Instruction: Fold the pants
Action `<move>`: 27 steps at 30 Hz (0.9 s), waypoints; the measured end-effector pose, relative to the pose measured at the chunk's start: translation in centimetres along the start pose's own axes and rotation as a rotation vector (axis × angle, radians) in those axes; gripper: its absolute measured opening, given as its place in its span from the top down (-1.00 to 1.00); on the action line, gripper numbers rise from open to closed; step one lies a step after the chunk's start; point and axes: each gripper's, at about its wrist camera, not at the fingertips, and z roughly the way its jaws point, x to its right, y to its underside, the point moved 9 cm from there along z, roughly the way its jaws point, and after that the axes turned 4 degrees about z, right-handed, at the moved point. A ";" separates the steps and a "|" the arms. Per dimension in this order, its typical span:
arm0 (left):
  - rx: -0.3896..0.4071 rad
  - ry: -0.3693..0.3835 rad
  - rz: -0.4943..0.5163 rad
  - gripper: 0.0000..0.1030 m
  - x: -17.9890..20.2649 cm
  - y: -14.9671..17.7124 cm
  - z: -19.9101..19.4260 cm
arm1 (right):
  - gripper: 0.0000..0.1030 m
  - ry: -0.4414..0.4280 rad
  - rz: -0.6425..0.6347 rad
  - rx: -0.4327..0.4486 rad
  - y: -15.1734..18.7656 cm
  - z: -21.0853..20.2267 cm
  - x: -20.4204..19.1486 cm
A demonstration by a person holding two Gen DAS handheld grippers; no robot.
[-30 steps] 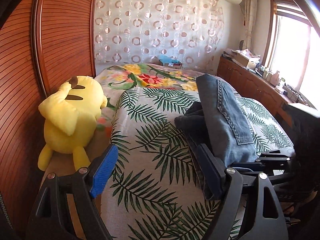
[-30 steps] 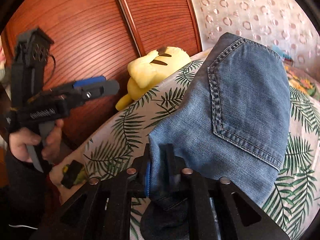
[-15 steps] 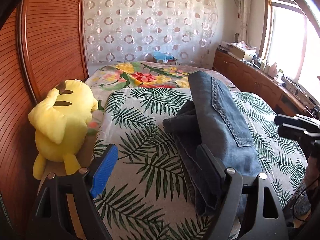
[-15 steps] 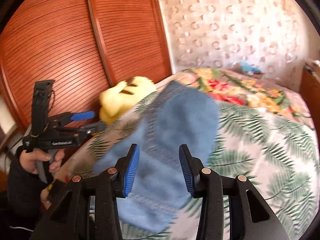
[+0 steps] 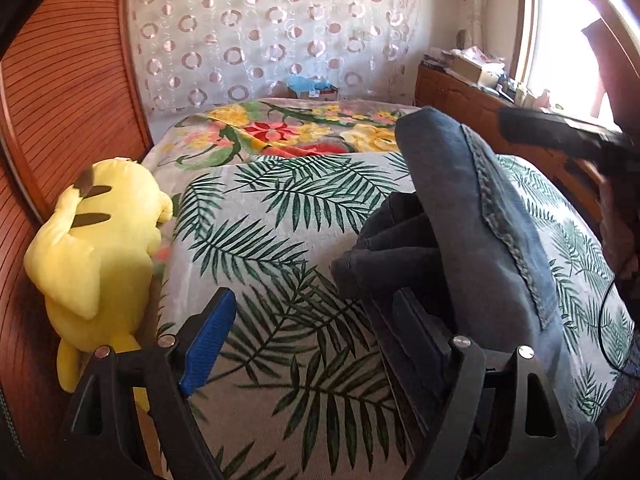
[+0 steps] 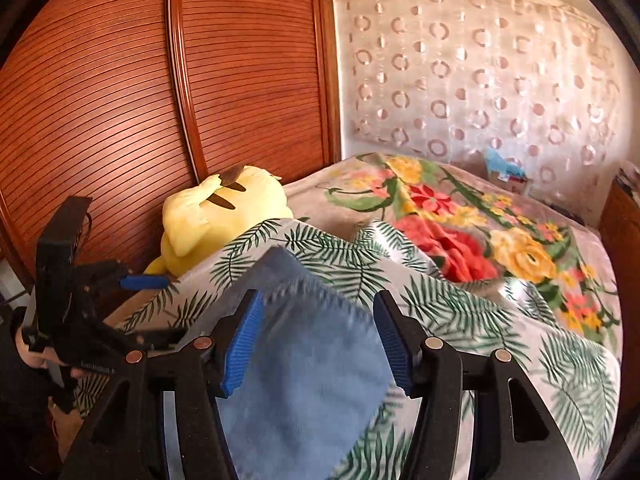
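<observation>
Blue denim pants (image 5: 472, 216) lie folded in a thick stack on the palm-leaf bedspread (image 5: 280, 216), back pocket up. My left gripper (image 5: 316, 336) is open; its blue left pad hovers over bare bedspread and its dark right finger stands by the stack's near left edge. In the right wrist view, my right gripper (image 6: 320, 328) hangs above the pants (image 6: 316, 368) with its jaws opening, and neither blue pad touches the cloth. The left gripper (image 6: 100, 304) also shows at that view's left, held by a hand. The right gripper (image 5: 560, 136) shows blurred at the upper right of the left wrist view.
A yellow plush toy (image 5: 96, 248) lies at the bed's left edge against slatted wooden wardrobe doors (image 6: 160, 100). A floral blanket (image 6: 460, 208) covers the far half of the bed. A wooden sideboard (image 5: 460, 88) with clutter stands under the window.
The right gripper has let go of the pants, widened its jaws and drawn up and back. The left gripper has moved in closer to the stack's left side.
</observation>
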 end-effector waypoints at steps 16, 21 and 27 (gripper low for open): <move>-0.033 0.113 0.047 -0.58 2.0 -2.5 4.0 | 0.81 -0.206 0.051 -0.047 -0.1 4.0 3.0; -0.050 0.063 0.012 -0.58 1.1 -3.9 5.8 | 0.82 -0.225 0.031 0.012 0.7 1.5 2.7; -0.045 0.004 -0.061 -0.58 -1.9 -2.9 5.1 | 0.81 -0.251 -0.009 0.037 0.9 2.2 1.6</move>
